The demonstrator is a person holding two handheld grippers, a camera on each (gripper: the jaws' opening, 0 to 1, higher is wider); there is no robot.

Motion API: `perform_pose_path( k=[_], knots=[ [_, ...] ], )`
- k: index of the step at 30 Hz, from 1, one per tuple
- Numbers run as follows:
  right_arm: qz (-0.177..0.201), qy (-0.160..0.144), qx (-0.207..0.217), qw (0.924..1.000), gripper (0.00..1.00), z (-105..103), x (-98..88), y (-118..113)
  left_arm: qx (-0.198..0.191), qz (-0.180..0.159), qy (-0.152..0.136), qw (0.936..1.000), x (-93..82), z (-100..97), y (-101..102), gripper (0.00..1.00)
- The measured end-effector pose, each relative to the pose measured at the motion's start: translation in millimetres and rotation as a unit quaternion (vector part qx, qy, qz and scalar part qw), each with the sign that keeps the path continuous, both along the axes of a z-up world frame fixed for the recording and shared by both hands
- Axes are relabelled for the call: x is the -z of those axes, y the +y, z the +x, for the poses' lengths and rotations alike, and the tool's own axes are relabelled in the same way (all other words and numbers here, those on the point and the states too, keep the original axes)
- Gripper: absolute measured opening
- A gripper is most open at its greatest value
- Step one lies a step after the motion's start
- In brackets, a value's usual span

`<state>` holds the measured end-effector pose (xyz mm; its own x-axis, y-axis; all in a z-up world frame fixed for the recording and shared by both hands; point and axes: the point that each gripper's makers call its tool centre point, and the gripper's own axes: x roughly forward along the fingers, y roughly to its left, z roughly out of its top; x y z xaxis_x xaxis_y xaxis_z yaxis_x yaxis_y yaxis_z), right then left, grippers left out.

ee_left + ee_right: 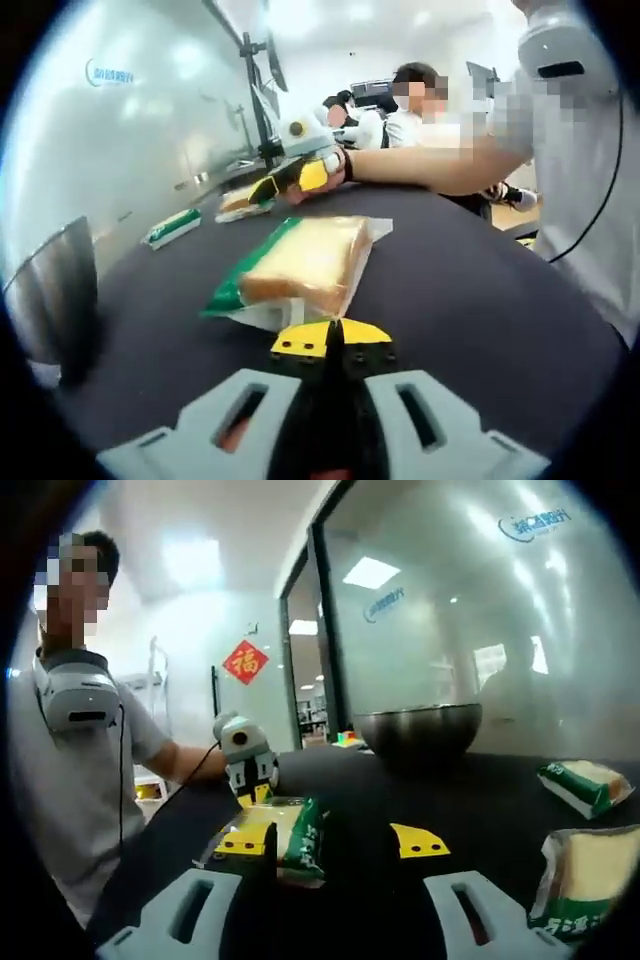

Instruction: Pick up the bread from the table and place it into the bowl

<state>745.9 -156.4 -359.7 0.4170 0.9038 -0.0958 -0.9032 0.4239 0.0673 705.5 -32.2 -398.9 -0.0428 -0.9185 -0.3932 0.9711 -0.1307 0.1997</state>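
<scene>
A wrapped bread slice [305, 265] with a green-ended wrapper lies on the dark table just ahead of my left gripper [335, 340]. The jaws are shut, with the tips at the wrapper's near edge; I cannot tell whether they pinch it. Farther off, my right gripper [290, 182], held by a hand, stands by a smaller bread pack [240, 200]. In the right gripper view my right gripper [330, 840] is open, with that pack [292, 835] lying between the jaws against the left one. The steel bowl [418, 730] stands beyond, and the left gripper [252, 792] faces me.
Two more wrapped bread packs [585, 780] [590, 875] lie to the right in the right gripper view, and another pack [172, 228] sits near the glass wall. The bowl [55, 300] is at the left edge. A person stands at the table's side.
</scene>
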Motion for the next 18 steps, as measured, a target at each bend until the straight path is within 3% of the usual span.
perform_pose_path(
  k=[2, 6, 14, 16, 18],
  knots=[
    [-0.031, -0.027, -0.022, 0.9989, 0.43, -8, 6.9, 6, 0.000, 0.001, 0.001, 1.0000, 0.2, -2.2, 10, 0.00],
    [-0.074, -0.020, -0.045, 0.9960, 0.37, -20, 23.4, 20, -0.013, -0.026, 0.046, 0.9985, 2.2, 1.6, 30, 0.00],
    [-0.117, -0.022, -0.083, 0.9894, 0.45, -38, 39.3, 44, -0.026, -0.044, 0.049, 0.9975, 3.0, 17.5, 38, 0.00],
    [-0.130, -0.021, -0.082, 0.9878, 0.43, -37, 44.5, 44, -0.041, -0.045, 0.052, 0.9968, 3.5, 25.1, 38, 0.00],
    [-0.131, -0.029, -0.083, 0.9874, 0.35, -37, 42.9, 46, -0.043, -0.047, 0.052, 0.9966, 3.6, 26.4, 38, 0.00]
  ],
)
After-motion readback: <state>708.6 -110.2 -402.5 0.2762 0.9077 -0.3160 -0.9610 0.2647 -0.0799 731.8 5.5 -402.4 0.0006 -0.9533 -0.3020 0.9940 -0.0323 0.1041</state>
